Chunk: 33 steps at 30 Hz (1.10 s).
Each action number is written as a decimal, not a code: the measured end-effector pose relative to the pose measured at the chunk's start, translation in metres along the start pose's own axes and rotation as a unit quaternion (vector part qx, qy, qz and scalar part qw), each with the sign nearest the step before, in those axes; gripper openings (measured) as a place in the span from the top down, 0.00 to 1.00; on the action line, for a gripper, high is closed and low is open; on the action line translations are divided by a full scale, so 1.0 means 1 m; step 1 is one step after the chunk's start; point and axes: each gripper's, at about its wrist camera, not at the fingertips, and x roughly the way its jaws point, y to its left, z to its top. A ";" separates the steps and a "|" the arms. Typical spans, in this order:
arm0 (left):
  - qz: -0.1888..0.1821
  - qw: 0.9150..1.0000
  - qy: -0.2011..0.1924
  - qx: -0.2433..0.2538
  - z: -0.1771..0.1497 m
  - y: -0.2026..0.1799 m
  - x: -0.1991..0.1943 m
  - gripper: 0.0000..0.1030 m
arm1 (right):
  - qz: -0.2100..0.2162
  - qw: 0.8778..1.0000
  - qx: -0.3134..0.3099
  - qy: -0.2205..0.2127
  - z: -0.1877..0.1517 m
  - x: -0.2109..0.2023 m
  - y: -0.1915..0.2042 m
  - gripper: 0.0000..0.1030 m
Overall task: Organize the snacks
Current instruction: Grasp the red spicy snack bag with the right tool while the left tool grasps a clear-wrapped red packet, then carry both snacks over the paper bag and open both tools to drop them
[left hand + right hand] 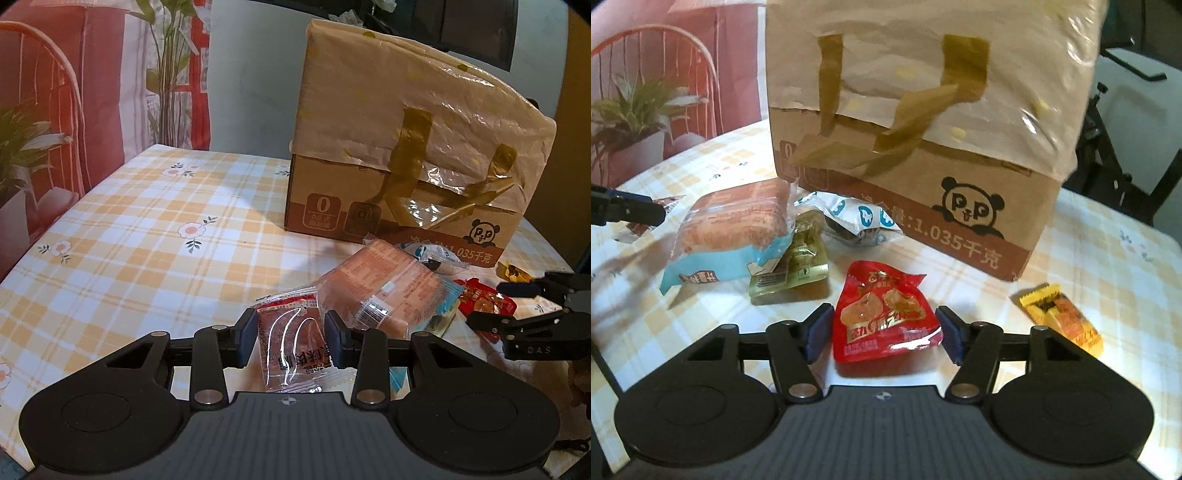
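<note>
Tablecloth bare beside box

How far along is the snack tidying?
Early, it seems. Nothing looks sorted yet: a bread pack, green packet, white pouch and yellow candy lie loose on the tablecloth before the cardboard box. The left gripper clamps a clear meat-snack packet. The right gripper straddles a red packet, pads not touching.
</note>
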 end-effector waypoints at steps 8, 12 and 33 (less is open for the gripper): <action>0.002 1.000 0.001 -0.002 0.000 0.002 0.001 0.60 | 0.014 1.000 0.028 0.003 0.006 0.012 -0.007 0.32; 0.002 1.000 0.003 -0.001 0.000 0.001 0.003 0.60 | 0.011 0.999 0.028 -0.010 0.000 0.006 -0.008 0.45; 0.016 0.999 -0.030 0.014 0.005 -0.001 -0.009 0.60 | -0.043 0.993 0.037 -0.100 -0.009 -0.019 -0.003 0.51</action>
